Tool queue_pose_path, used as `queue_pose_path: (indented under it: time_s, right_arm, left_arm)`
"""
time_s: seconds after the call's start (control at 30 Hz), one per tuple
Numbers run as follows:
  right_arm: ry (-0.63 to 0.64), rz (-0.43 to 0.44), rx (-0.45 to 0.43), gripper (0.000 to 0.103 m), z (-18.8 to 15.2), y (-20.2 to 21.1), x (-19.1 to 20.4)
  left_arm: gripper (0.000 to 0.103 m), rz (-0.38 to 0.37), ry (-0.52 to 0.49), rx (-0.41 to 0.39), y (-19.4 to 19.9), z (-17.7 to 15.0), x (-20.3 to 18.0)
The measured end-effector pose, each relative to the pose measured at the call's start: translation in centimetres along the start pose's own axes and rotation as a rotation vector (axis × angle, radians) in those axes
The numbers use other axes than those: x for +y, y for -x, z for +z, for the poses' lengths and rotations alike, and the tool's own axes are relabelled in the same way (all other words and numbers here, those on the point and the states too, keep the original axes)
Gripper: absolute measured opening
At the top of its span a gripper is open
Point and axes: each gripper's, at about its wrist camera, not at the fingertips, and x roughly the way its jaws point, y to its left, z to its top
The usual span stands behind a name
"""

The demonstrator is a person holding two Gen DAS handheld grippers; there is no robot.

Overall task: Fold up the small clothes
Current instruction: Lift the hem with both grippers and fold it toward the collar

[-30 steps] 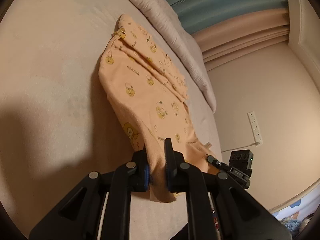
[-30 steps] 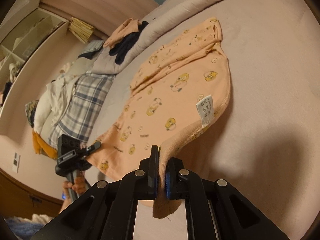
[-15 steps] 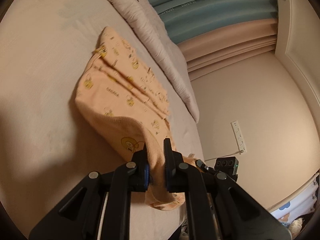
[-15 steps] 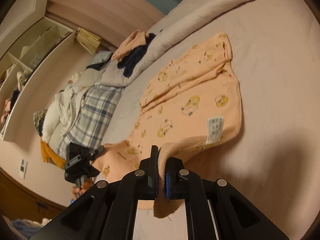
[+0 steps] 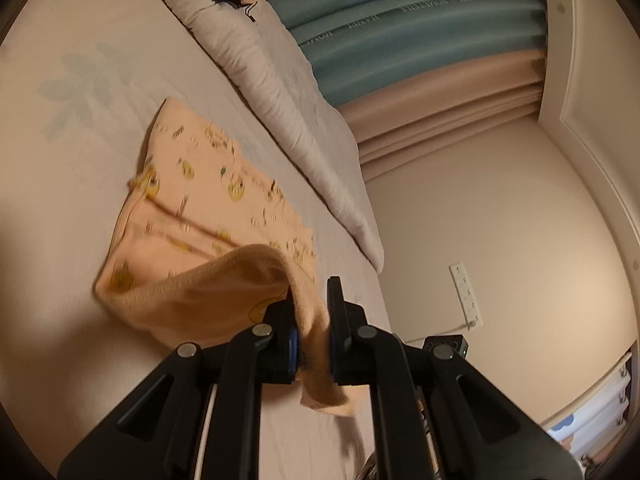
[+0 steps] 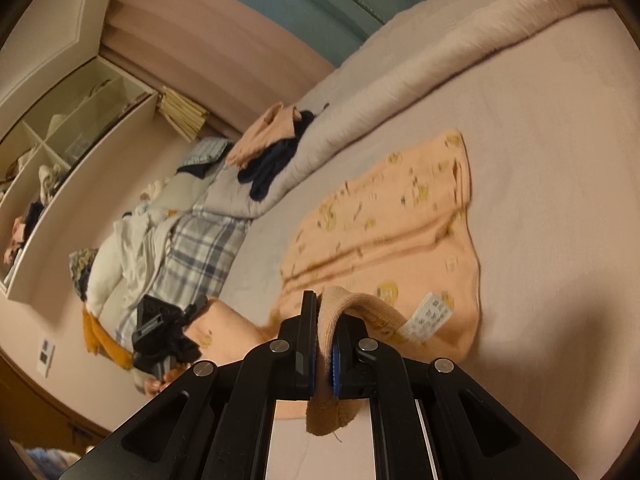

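A small peach garment (image 5: 208, 200) with yellow cartoon prints lies on the pale bed sheet (image 5: 72, 128). My left gripper (image 5: 310, 320) is shut on one near corner of it, and the lifted edge curls over toward the rest of the cloth. In the right wrist view the same garment (image 6: 400, 216) spreads across the sheet, a white care label (image 6: 430, 316) showing on its folded-over edge. My right gripper (image 6: 326, 340) is shut on the other near corner, a tuft of cloth hanging below its pads. The left gripper's body (image 6: 160, 328) shows at lower left there, held by a hand.
A rolled grey duvet (image 5: 280, 92) runs along the far side of the bed with dark and peach clothes (image 6: 272, 152) on it. A pile of plaid and white laundry (image 6: 168, 248) lies at the bed's end. Shelves (image 6: 60, 152), curtains and a wall socket (image 5: 466, 296) lie beyond.
Both grippers have risen and carried the near edge of the garment forward over the rest of it. The cloth now doubles over itself and looks shorter.
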Motion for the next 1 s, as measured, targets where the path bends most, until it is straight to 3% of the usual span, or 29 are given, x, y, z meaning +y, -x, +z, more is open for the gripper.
queue_pose_path:
  time_s: [0.2, 0.6, 0.87, 1.0]
  right_arm:
    - [-0.003, -0.014, -0.034, 0.008, 3.3, -1.9, -0.8]
    - [-0.076, -0.109, -0.046, 0.008, 9.5, -7.0, -4.4]
    - [-0.160, -0.223, 0.070, 0.008, 9.9, -10.9, -8.6]
    - [-0.194, -0.215, 0.098, 0.009, 10.0, -10.5, -9.7]
  left_arm:
    - [0.008, 0.005, 0.025, -0.018, -2.2, 3.8, 0.8]
    - [0.008, 0.150, 0.112, -0.031, -7.1, 11.1, 5.3]
    - [0.009, 0.294, 0.193, 0.021, -10.6, 12.1, 9.2]
    - [0.017, 0.283, 0.196, 0.047, -10.7, 12.1, 9.6]
